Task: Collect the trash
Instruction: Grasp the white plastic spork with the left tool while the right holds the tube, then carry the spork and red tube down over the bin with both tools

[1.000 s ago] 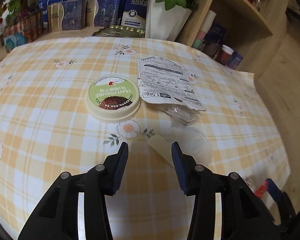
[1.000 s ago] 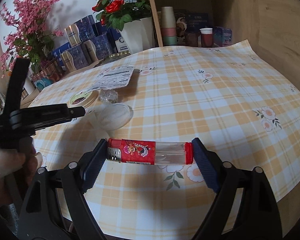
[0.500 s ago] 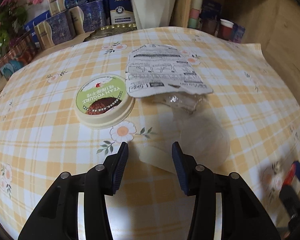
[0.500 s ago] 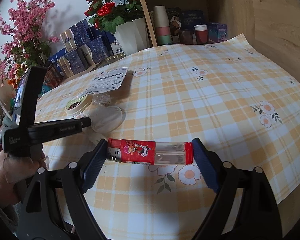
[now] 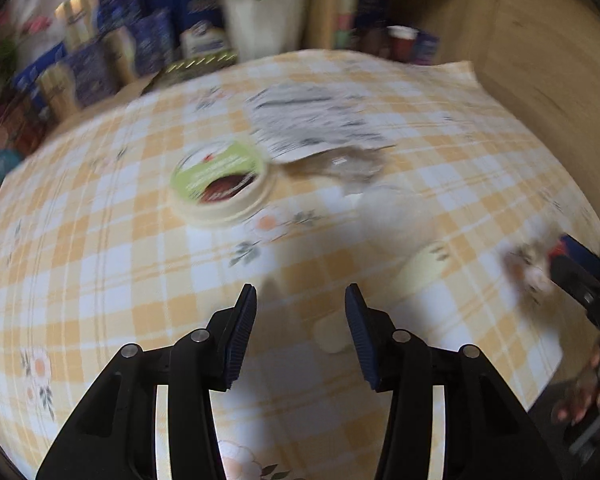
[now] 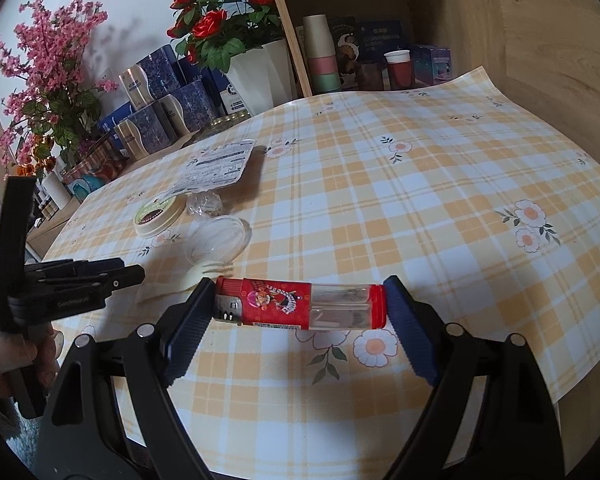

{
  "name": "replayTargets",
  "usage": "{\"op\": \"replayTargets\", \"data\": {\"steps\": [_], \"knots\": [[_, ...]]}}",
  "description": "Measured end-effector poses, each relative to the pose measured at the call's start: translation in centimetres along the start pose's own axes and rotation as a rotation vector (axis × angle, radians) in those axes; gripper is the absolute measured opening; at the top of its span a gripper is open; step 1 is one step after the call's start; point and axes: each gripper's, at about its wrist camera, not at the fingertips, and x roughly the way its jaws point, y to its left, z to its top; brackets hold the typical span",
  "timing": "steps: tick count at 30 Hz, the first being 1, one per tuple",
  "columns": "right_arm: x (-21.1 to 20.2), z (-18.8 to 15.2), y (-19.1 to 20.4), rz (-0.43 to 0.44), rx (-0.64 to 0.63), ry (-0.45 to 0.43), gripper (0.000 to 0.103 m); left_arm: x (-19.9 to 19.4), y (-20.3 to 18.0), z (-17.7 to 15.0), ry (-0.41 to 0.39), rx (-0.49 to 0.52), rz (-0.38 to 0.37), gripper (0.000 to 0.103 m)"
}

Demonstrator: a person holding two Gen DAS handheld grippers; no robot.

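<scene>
My right gripper (image 6: 300,308) is shut on a red lighter (image 6: 300,302), held crosswise above the table's front edge. My left gripper (image 5: 300,316) is open and empty, just above the tablecloth; in the right wrist view it shows at the left (image 6: 128,274). A cream plastic fork (image 5: 416,272) lies just right of its fingers, also seen in the right wrist view (image 6: 204,274). Beyond lie a clear plastic lid (image 6: 216,238), a yogurt cup lid (image 5: 220,180) (image 6: 158,216), a crumpled clear wrapper (image 6: 204,202) and a printed paper wrapper (image 5: 308,124) (image 6: 220,166).
The table has a yellow checked cloth (image 6: 420,184). At the back stand a white flower pot (image 6: 260,76), blue boxes (image 6: 168,104) and a wooden shelf with cups (image 6: 320,56). The left wrist view is motion-blurred.
My left gripper has pulled back and swung left, so the fork now lies right of its fingers instead of between them. My right gripper still holds the lighter, nearly still.
</scene>
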Motion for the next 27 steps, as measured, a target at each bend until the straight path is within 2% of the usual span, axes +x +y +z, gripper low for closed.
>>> {"op": "replayTargets", "data": {"steps": [4,6,9,11,13,16,22,25,27], "knots": [[-0.3,0.2,0.0,-0.001,-0.005,-0.002,0.084,-0.5,-2.9,0.5,-0.032,0.168,-0.133,0.044],[-0.4,0.3,0.0,-0.003,-0.008,-0.002,0.084,-0.1,-4.3,0.7,-0.02,0.249,-0.179,0.04],[-0.6,0.3,-0.1,-0.005,-0.005,-0.002,0.084,1.3,-5.2,1.2,0.019,0.314,-0.198,0.036],[-0.6,0.3,-0.3,-0.006,-0.002,-0.002,0.084,2.0,-5.2,1.4,0.037,0.326,-0.209,0.035],[-0.7,0.3,-0.4,-0.009,-0.002,-0.002,0.084,2.4,-5.2,1.7,0.054,0.331,-0.23,0.03],[-0.7,0.4,-0.7,-0.014,0.004,-0.002,0.084,3.1,-5.5,1.3,0.082,0.365,-0.22,0.029],[-0.5,0.4,-1.0,-0.015,0.015,0.002,0.084,3.6,-5.2,1.3,0.079,0.367,-0.222,0.028],[-0.5,0.3,-0.9,-0.014,0.012,0.005,0.084,3.5,-5.4,1.2,0.072,0.372,-0.213,0.021],[-0.6,0.3,-0.8,-0.013,0.012,0.003,0.084,3.4,-5.3,1.0,0.07,0.36,-0.217,0.02]]}}
